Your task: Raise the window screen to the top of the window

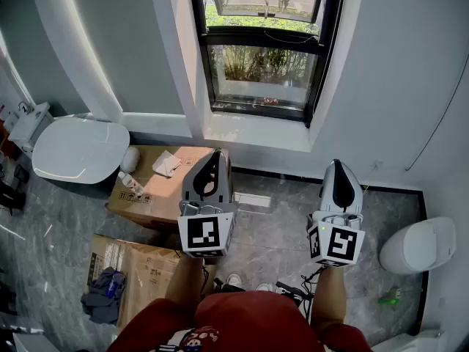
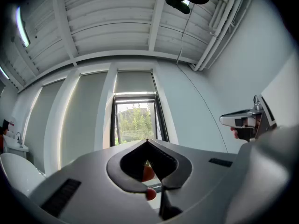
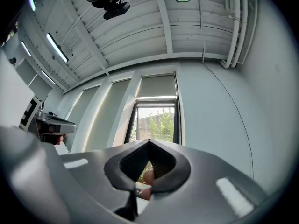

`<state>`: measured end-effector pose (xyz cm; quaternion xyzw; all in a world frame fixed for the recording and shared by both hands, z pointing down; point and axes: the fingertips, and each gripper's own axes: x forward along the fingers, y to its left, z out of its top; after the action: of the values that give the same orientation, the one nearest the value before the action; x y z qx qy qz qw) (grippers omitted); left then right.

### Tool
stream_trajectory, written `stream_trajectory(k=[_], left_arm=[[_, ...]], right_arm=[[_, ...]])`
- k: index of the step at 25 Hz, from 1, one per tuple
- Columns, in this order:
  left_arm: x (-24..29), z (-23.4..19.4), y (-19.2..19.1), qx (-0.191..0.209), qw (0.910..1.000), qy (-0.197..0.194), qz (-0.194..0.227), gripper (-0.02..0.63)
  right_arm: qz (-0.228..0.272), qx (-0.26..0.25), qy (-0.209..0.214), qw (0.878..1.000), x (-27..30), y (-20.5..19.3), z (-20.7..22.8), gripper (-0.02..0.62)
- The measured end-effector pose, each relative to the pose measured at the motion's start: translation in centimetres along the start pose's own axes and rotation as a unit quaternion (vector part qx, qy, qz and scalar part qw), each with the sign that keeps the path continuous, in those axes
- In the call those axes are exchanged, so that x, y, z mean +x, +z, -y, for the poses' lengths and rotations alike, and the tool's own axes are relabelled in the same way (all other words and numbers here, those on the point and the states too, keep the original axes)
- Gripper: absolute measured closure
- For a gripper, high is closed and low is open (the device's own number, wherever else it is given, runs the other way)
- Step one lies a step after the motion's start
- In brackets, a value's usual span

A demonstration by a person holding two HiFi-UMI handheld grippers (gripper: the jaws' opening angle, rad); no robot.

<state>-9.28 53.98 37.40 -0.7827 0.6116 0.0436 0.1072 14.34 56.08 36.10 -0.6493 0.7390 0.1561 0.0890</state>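
The black-framed window (image 1: 264, 50) is set in the white wall ahead, above a white sill (image 1: 256, 132). A dark crossbar (image 1: 264, 39) spans it, and the pane below (image 1: 264, 70) looks hazy, as if meshed. In both gripper views the window (image 2: 135, 120) (image 3: 159, 120) shows far off, with a grey panel (image 2: 134, 81) above it. My left gripper (image 1: 217, 151) and right gripper (image 1: 337, 162) are held side by side over the floor, well short of the window. Both are shut with nothing between the jaws (image 2: 147, 140) (image 3: 149, 140).
A white toilet (image 1: 77, 149) stands at the left. A cardboard box (image 1: 157, 189) with small items lies below the sill and a second box (image 1: 143, 266) is nearer me. A white rounded fixture (image 1: 418, 244) stands at the right. The floor is grey marble.
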Motion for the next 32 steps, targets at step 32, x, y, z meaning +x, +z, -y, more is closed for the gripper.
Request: stream_trajectory(k=[32], left_arm=[[-2.4, 7.9, -1.3, 0.002, 0.9994, 0.005, -0.034, 0.601]], right_arm=[[-0.010, 0.040, 0.027, 0.999, -4.4, -1.8, 5.6, 0.586]])
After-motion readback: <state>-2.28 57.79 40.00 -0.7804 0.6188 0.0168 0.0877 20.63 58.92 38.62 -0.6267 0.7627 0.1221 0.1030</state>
